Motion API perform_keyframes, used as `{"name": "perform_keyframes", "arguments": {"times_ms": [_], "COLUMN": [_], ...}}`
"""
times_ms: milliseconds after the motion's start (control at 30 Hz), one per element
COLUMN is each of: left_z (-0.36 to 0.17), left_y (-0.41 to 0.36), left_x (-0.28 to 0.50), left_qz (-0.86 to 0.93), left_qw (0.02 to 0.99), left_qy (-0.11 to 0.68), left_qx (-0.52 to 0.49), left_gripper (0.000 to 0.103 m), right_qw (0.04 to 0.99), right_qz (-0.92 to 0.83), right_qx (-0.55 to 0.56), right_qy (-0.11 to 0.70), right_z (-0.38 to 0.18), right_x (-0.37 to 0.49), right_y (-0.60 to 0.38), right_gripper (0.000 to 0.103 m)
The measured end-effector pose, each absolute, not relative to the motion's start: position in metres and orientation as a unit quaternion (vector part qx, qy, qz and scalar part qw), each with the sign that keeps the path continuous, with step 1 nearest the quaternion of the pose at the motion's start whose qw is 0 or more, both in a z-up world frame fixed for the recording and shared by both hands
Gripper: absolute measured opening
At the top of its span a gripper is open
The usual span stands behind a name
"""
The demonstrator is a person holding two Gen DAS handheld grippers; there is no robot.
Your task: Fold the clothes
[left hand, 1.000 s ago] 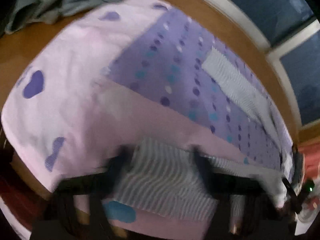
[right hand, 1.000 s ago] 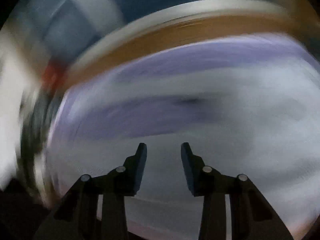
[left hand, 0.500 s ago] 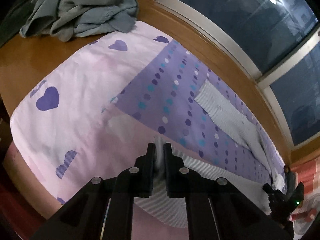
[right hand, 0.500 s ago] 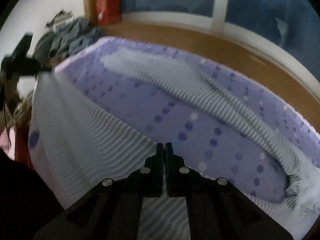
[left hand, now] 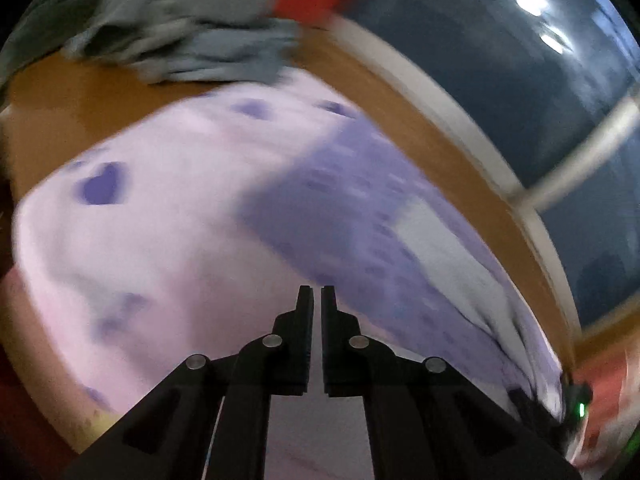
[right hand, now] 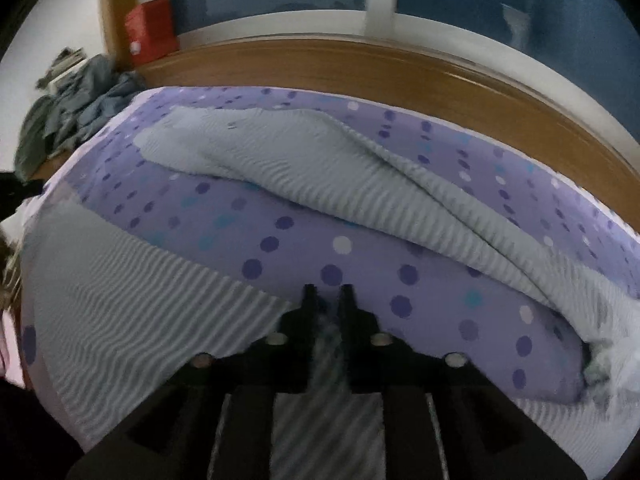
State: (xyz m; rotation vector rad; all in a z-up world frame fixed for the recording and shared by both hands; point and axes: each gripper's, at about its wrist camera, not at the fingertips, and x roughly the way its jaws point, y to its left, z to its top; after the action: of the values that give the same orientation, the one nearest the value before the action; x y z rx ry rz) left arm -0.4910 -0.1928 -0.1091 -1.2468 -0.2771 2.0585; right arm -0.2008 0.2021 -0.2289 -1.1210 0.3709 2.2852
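Note:
A pale striped garment (right hand: 320,168) lies across a lilac dotted cover (right hand: 360,256), one long part running toward the back left and a broad near part (right hand: 140,288) spread at the front left. My right gripper (right hand: 328,294) is shut on the near edge of this garment, and striped cloth shows between its fingers. The left wrist view is blurred. There my left gripper (left hand: 316,294) is shut with only a thin slit, held above the pink heart-print part (left hand: 160,220) of the cover. The garment's far strip (left hand: 448,248) shows to its right. The cloth it pinched is hidden under it.
A heap of grey clothes (right hand: 68,120) sits at the back left on the wooden ledge (right hand: 400,68), next to a red box (right hand: 150,30). Dark window panes (left hand: 480,40) run behind the ledge. The other gripper shows as a dark shape with a green light (left hand: 580,404).
Both grippers shut on the striped garment's near edge within the last second. My left gripper has since swung upward and the striped cloth has dropped out of its view. The right one shifted slightly.

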Motion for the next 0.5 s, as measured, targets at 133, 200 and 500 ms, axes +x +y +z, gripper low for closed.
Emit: {"name": "perform_keyframes", "arguments": {"times_ms": [133,200,500], "left_z": [-0.056,-0.047,-0.126], "left_y": [-0.117,-0.080,-0.004], "left_x": [-0.419,-0.382,-0.338], "left_qz": [0.728,0.678,0.616], "left_qw": [0.516,0.586,0.540], "left_qy": [-0.011,0.035,0.032], "left_qx": [-0.451,-0.442,-0.573], "left_gripper": [0.004,0.006,0.010], "right_qw": [0.352,0.397,0.575], "right_qz": [0.827,0.809,0.692], "right_qx": [-0.388,-0.366,-0.251], "right_qy": [0.202,0.232,0.356], "right_z": [-0.213,-0.205,-0.165], "right_x": [-0.128,-0.076,0.161], "right_y": [0.209,0.219,0.260], "right_gripper": [0.027,0.028,0.032]}}
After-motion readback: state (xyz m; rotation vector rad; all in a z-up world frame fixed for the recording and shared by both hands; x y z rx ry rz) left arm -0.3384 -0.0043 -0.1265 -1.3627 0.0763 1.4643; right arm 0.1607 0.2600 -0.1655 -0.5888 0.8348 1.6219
